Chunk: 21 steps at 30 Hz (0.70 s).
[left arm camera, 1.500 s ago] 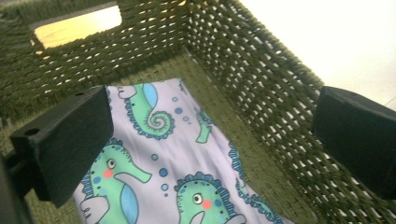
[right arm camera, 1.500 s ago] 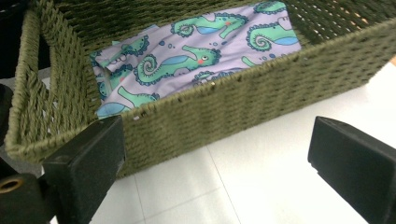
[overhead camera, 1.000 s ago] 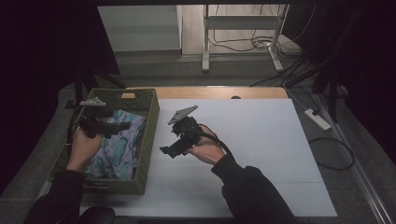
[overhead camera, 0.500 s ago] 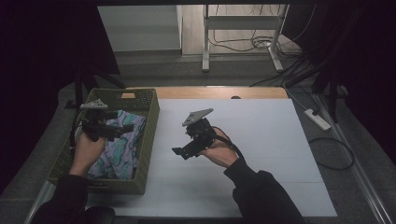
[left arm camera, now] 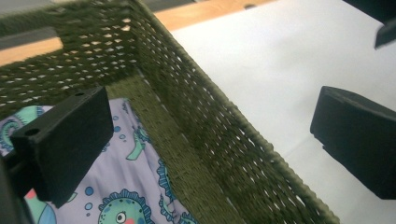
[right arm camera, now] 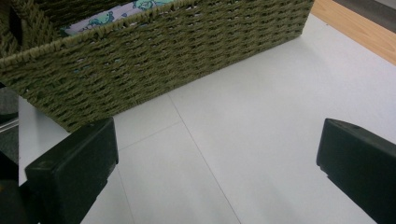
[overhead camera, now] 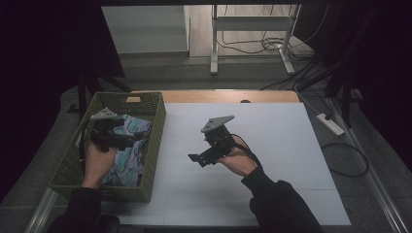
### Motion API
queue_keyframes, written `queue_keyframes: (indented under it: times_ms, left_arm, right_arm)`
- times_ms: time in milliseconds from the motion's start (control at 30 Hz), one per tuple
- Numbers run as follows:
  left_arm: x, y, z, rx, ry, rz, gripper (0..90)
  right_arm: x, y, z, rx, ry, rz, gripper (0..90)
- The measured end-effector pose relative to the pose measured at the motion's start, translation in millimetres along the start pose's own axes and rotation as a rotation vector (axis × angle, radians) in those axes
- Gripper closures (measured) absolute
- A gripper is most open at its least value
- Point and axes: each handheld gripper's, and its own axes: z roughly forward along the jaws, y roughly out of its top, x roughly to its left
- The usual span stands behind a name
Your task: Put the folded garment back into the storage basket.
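A green woven basket (overhead camera: pixel 156 127) stands on the left of the white table (overhead camera: pixel 277 145). In it lies a lilac cloth (overhead camera: pixel 127 156) printed with teal cartoon creatures. My left gripper (overhead camera: pixel 137 138) hovers in the basket just above the cloth, open. In the left gripper view its jaws (left arm camera: pixel 210 140) straddle the basket's right wall (left arm camera: pixel 196 116), with one jaw over the cloth (left arm camera: pixel 135 186) and the other over the table. My right gripper (overhead camera: pixel 199 159) is held above the table's middle, open and empty. Its jaws (right arm camera: pixel 215 172) point at the basket's side (right arm camera: pixel 163 51).
A wooden strip (overhead camera: pixel 228 95) runs along the table's far edge. A white power strip (overhead camera: pixel 330 124) and cables lie on the floor to the right. Beyond the table stand the legs of a metal frame (overhead camera: pixel 214 43).
My right gripper has drawn away from the basket, to the right over the table. The left gripper has shifted slightly right over the cloth.
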Motion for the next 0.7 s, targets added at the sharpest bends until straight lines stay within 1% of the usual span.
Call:
queue_keyframes:
  times_ms: [67,167,300,433,600,700]
  left_arm:
    - [-3.0,-2.3,-0.8,-0.007,0.004,-0.006,0.0]
    - [-6.4,-5.1,-2.2,0.004,0.01,0.001,0.0]
    - [-8.1,-8.3,-4.5,0.001,0.004,-0.005,0.0]
    - [-10.1,-10.8,-6.9,0.006,0.011,0.005,0.0]
    - [-12.2,-13.4,-9.9,0.003,0.0,0.015,0.0]
    - [-13.5,-14.9,-11.1,-0.003,-0.014,0.014,0.0]
  right_arm:
    - [-0.3,-2.2,0.7,0.003,0.0,0.005,0.0]
    - [0.0,-4.6,1.2,0.013,0.001,0.005,0.0]
    - [0.4,-7.3,-0.6,0.013,-0.004,0.003,0.0]
    - [0.2,-10.0,-4.6,0.009,-0.004,0.008,0.0]
    - [-0.8,-13.2,-9.7,0.007,0.0,0.025,0.0]
    - [-2.0,-14.9,-12.6,0.007,0.012,0.032,0.0]
